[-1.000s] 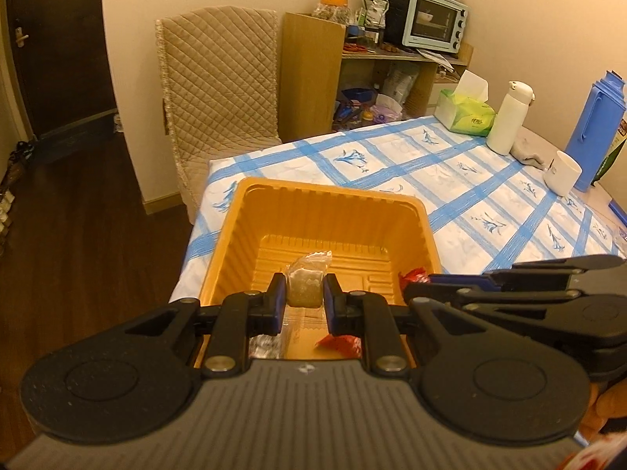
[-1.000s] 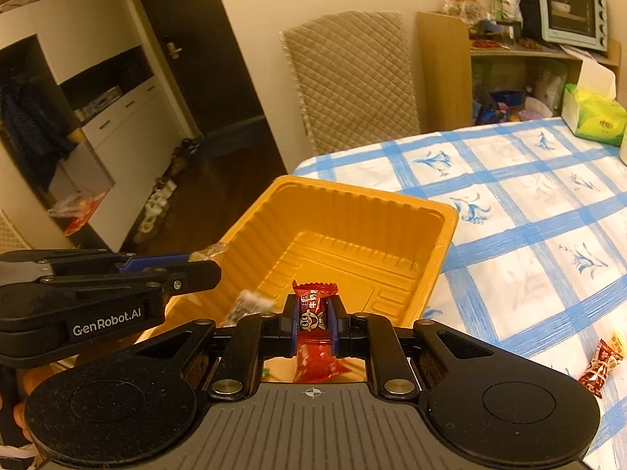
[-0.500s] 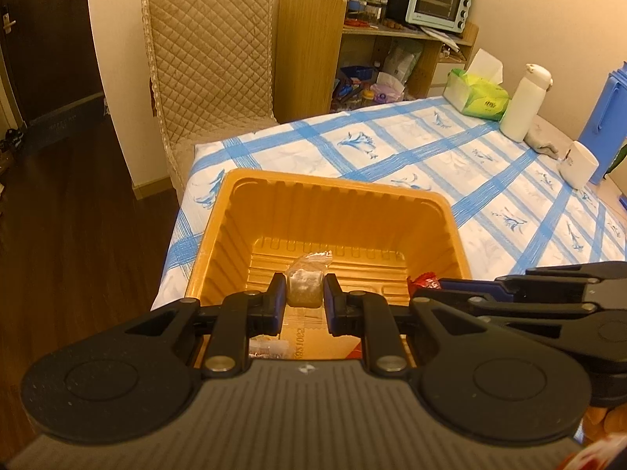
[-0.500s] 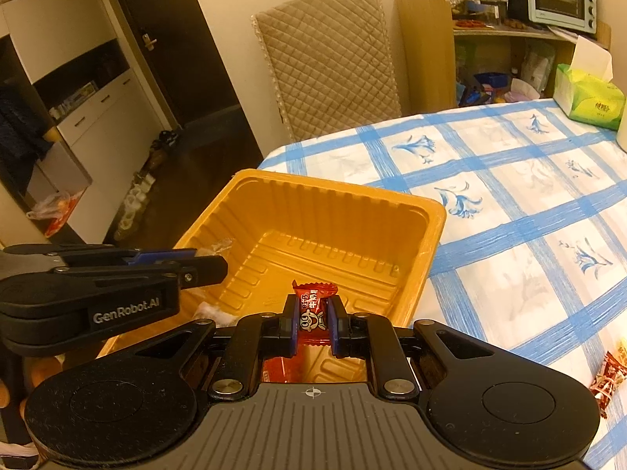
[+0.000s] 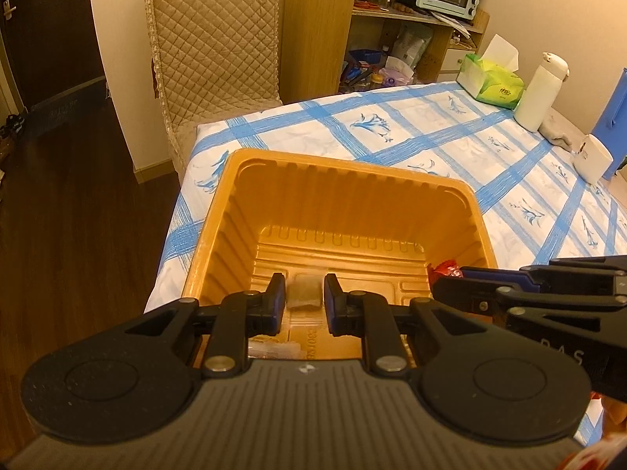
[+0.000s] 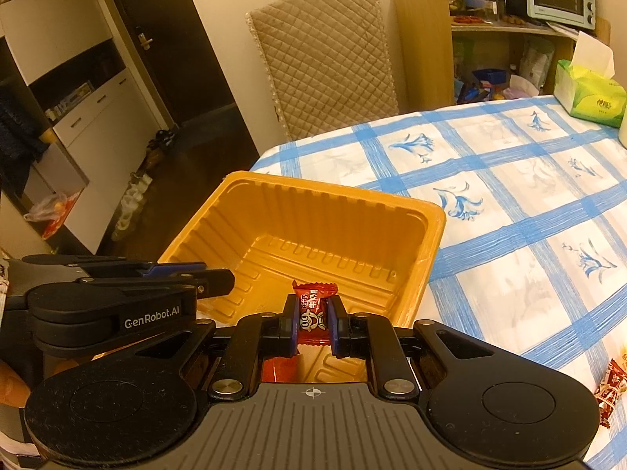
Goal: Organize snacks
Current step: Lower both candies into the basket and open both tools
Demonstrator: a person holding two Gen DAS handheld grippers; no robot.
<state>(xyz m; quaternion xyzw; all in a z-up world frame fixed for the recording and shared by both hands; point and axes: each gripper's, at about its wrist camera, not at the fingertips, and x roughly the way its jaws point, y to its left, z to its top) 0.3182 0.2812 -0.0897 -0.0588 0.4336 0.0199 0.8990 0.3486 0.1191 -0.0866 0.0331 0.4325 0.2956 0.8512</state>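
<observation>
An orange plastic tray (image 5: 352,180) stands at the near corner of the table; it also shows in the right wrist view (image 6: 427,231). My left gripper (image 5: 303,297) is shut on a clear-wrapped brownish snack (image 5: 303,293) and holds it over the tray's near side. My right gripper (image 6: 311,321) is shut on a red wrapped candy (image 6: 311,313) over the tray's near right corner. The right gripper's fingers (image 5: 509,286) reach in from the right in the left wrist view, with the red candy's tip (image 5: 444,268) showing. Several wrapped snacks lie half hidden under the grippers.
A blue-checked tablecloth (image 5: 431,133) covers the table. A red snack packet (image 6: 609,387) lies on the cloth at the right. A tissue box (image 5: 490,82), white bottle (image 5: 539,90), white cup (image 5: 591,156) stand far right. A quilted chair (image 5: 211,39) stands behind the table.
Both grippers have drawn back and risen a little from the tray while holding their snacks. The clear-wrapped snack sits lower between the left fingers.
</observation>
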